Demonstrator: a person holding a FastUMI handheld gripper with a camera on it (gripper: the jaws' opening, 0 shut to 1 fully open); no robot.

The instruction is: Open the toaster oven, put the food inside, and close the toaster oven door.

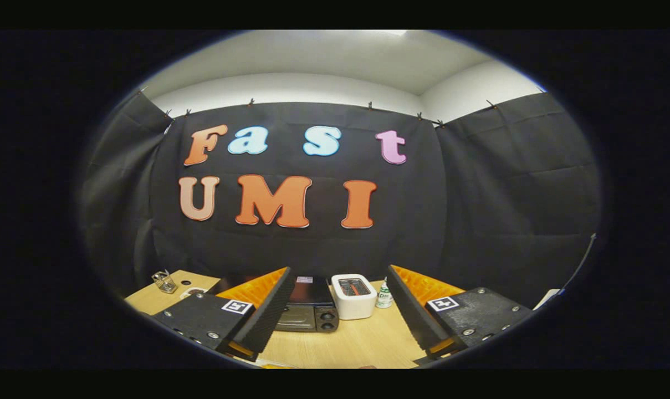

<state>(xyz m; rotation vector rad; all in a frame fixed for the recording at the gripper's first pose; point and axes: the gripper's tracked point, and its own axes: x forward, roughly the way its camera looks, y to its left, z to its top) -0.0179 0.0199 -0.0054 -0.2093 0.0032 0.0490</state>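
**Oven ahead and slightly left, gripper wide and empty**

We see the oven (307, 311) on the table (362, 346), beyond the fingers and a little toward the left one, whose tip hides its left part. It is a dark, boxy appliance, wider than tall, its long axis running across our line of sight. Its front faces us: a glass-looking door with two round knobs at the right end. The door appears closed, so we judge the opening step is not yet done. We cannot make out the handle from here.

The gripper (337, 310) is spread wide with nothing between its fingers. To reach the door we would go forward and down, leaning left.

Just beside the oven on its right stands a white toaster (354, 296), rounded and smooth, with a slot on top. Next to that is a small bottle (384, 295) with a green label, close to the right fingertip. Well apart, at the table's far left, sits a small clear glass-like object (164, 281). The table is pale wood grain. We cannot pick out the food with any certainty.
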